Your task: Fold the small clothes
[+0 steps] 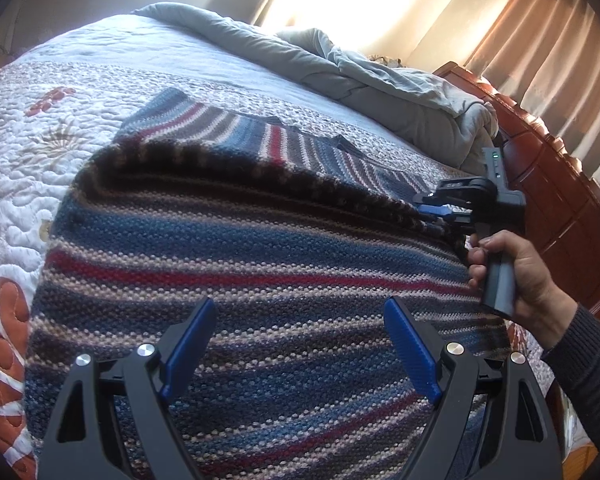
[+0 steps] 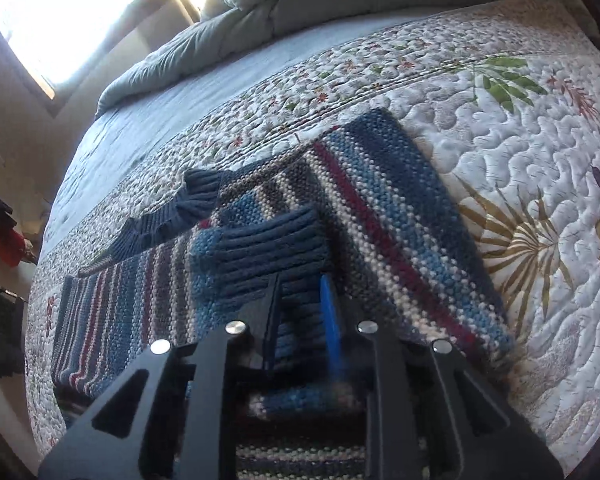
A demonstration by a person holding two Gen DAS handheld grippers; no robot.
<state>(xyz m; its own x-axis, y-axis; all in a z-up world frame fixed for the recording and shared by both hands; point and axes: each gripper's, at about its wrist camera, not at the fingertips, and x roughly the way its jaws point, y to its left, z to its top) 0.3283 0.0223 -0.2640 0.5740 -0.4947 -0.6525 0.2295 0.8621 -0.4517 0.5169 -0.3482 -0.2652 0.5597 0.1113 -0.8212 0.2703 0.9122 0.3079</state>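
Note:
A knitted sweater (image 1: 260,248) with blue, red, cream and grey stripes lies spread on the quilted bedspread (image 1: 20,140). My left gripper (image 1: 300,304) hovers open over its near part, with nothing between the blue pads. At the sweater's right edge a hand (image 1: 516,264) holds my right gripper (image 1: 432,216), whose jaws pinch a raised fold of the knit. In the right wrist view the right gripper (image 2: 300,284) stands narrow, with the ribbed blue cuff (image 2: 276,240) filling the gap between its fingers. The sweater (image 2: 380,220) stretches away to the left behind it.
A rumpled grey duvet (image 1: 380,76) is heaped at the bed's far side. A reddish wooden bed frame (image 1: 560,200) and beige curtains (image 1: 540,60) stand to the right. Flowered quilt (image 2: 520,160) lies bare around the sweater.

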